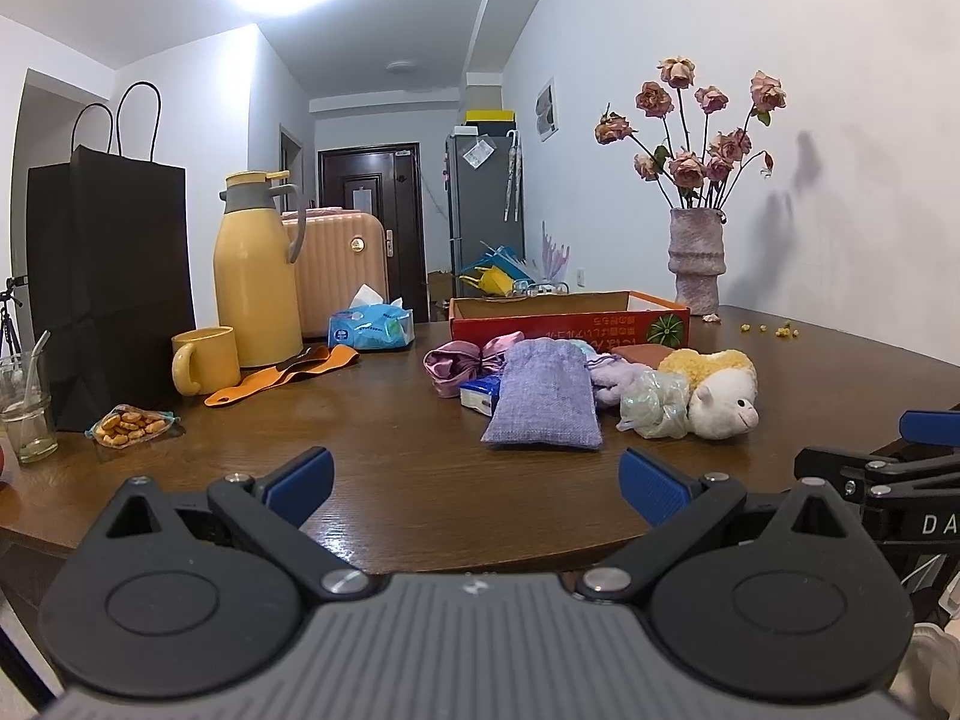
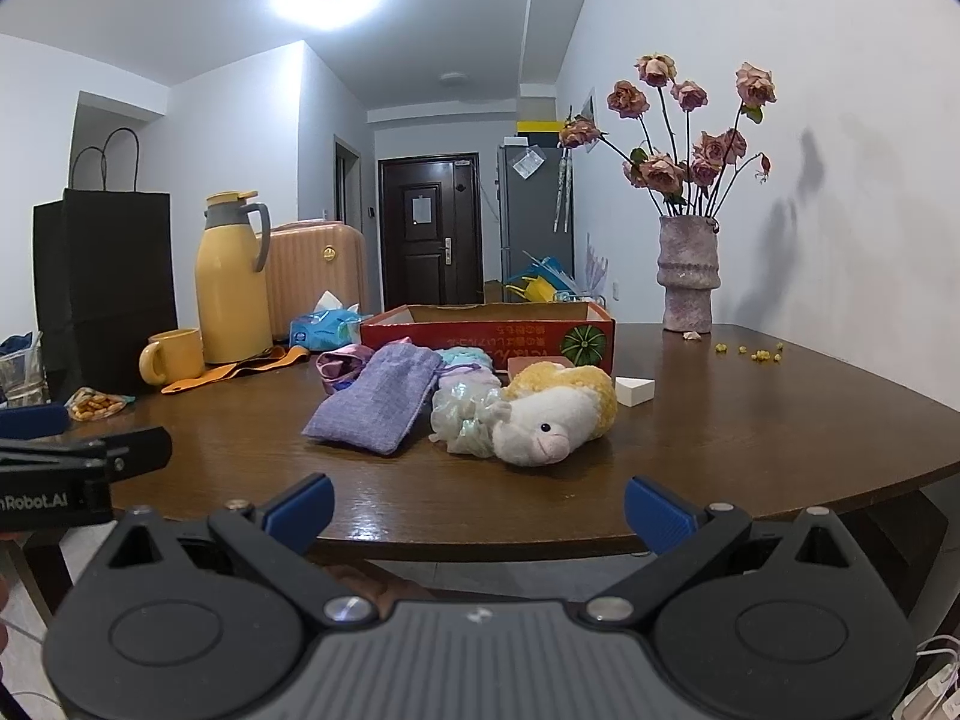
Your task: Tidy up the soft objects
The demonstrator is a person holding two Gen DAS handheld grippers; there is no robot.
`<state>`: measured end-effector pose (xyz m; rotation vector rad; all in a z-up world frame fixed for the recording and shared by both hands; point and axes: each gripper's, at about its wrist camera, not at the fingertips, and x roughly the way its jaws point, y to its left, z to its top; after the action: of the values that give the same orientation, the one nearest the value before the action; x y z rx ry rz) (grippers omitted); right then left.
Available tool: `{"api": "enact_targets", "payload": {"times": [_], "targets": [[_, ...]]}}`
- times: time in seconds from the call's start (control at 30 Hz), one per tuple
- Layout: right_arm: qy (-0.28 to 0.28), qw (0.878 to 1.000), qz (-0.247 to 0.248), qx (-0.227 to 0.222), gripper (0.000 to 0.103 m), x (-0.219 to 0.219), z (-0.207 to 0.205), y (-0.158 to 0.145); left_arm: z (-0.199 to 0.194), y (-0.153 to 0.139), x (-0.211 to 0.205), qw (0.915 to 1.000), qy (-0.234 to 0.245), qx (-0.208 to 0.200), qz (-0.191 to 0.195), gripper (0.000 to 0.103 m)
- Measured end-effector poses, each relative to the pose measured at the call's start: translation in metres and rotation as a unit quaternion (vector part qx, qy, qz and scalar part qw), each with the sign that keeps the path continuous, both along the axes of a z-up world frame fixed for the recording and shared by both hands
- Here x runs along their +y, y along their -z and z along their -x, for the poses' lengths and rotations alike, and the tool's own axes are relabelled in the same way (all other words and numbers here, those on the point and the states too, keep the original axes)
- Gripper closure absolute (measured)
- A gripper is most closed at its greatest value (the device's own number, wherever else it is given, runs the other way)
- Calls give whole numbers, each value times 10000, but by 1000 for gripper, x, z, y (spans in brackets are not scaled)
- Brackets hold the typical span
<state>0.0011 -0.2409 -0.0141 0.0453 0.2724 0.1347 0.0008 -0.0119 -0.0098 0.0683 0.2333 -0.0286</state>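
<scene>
Left wrist view shows the wooden table (image 1: 390,462) with nothing sorted yet, by my reading. The red cardboard box (image 1: 570,321) stands at the far side, and what shows of its inside from the right wrist view looks empty. All the soft things lie in a heap just in front of it: the purple cloth pouch (image 1: 543,399) nearest, the sheep toy (image 1: 720,399) beside it, a crinkly scrunchie (image 1: 654,405) touching the toy, a pink satin piece (image 1: 462,363) behind, and a small white sponge (image 2: 635,390) a little apart to the right. Both tools hang at the near edge, well short of the heap. The left gripper (image 1: 477,489) has its jaws wide apart and empty; the right gripper (image 2: 479,495) likewise. Every piece is left to move.
</scene>
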Motion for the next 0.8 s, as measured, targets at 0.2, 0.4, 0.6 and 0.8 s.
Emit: {"api": "enact_targets", "payload": {"times": [0.2,0.4,0.6,0.8], "targets": [[18,10000,4,26,0,0,-1,0,1,-1,0,10000,-6,-4,1,0],[9,10000,34,7,0,1,-1,-1,0,-2,2,10000,-34,19,5,0],[31,10000,34,-4,0,0,0,-3,0,-5,5,9999,-97,-46,-23,0],[45,10000,42,-34,0,-1,0,-5,0,-5,7,9999,-105,-42,-29,0]]}}
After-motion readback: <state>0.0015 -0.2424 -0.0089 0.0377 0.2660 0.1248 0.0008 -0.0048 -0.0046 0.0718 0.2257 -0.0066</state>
